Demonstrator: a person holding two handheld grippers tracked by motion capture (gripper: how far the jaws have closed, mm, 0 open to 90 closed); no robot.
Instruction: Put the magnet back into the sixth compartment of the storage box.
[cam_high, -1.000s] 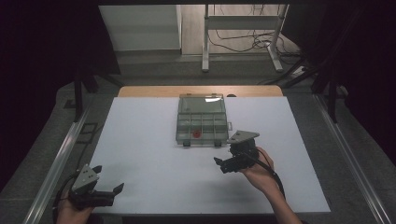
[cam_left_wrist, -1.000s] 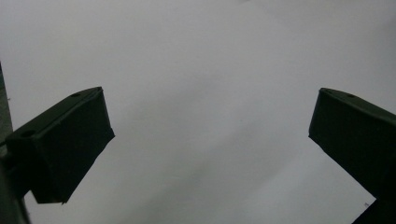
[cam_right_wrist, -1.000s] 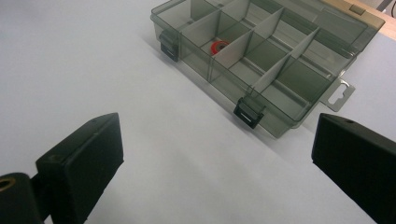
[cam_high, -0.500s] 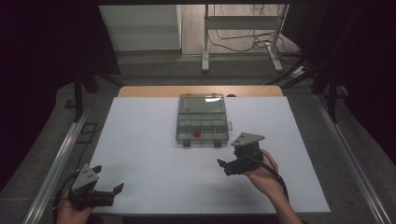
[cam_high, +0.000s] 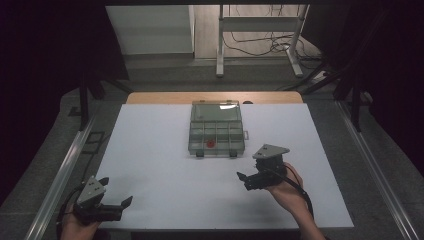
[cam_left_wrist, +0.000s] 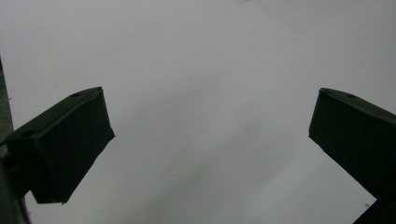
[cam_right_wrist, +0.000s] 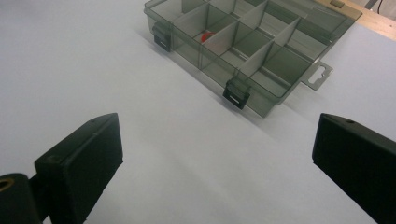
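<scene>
Your right gripper (cam_high: 248, 180) drifted back from the compartment box (cam_high: 216, 131) over the last second, while your left gripper (cam_high: 116, 203) barely shifted near the table's (cam_high: 150, 150) front corner. Both pairs of jaws stood wide apart, holding nothing. The box lay ahead of your right fingers (cam_right_wrist: 79, 163), lid open, a small red piece (cam_right_wrist: 205, 36) in one front-row compartment (well beyond the fingertips). Reaching for it, you probably needed to come in from above, jaws narrowed to clear the dividers.
</scene>
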